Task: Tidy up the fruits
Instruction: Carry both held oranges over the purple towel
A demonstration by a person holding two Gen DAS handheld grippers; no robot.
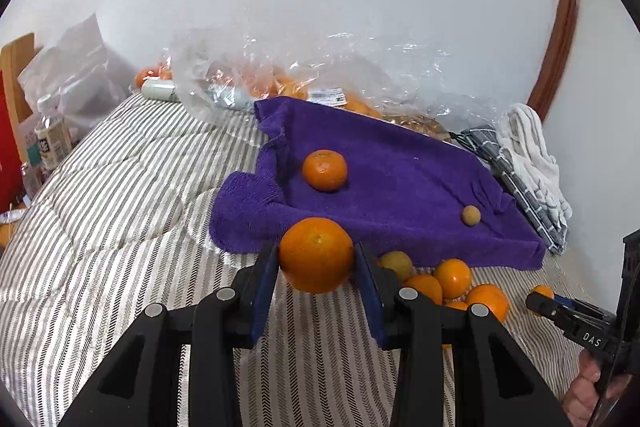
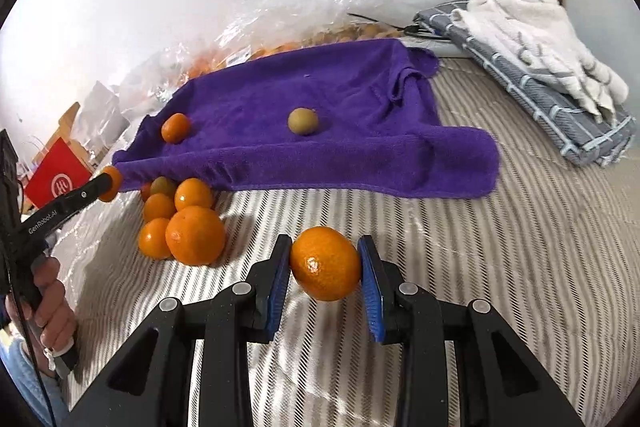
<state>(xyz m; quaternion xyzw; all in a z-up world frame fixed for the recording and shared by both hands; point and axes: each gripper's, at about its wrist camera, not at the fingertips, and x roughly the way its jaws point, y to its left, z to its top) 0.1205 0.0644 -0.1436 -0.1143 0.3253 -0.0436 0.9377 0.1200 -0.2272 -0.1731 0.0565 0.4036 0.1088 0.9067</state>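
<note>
My left gripper (image 1: 316,261) is shut on an orange (image 1: 316,254) and holds it above the striped bedding, just short of the purple towel (image 1: 400,183). My right gripper (image 2: 325,269) is shut on another orange (image 2: 325,269) above the bedding. On the towel lie one orange (image 1: 324,170) and a small brownish-green fruit (image 1: 471,215); they also show in the right wrist view, the orange (image 2: 175,127) and the small fruit (image 2: 303,121). A pile of oranges (image 2: 188,223) with a greenish fruit (image 2: 162,185) lies by the towel's front edge.
A clear plastic bag (image 1: 304,75) with more oranges lies behind the towel by the wall. Folded grey and white cloths (image 2: 540,67) lie to the right. A bottle (image 1: 50,141) and a red box (image 2: 56,183) stand at the left, off the bed.
</note>
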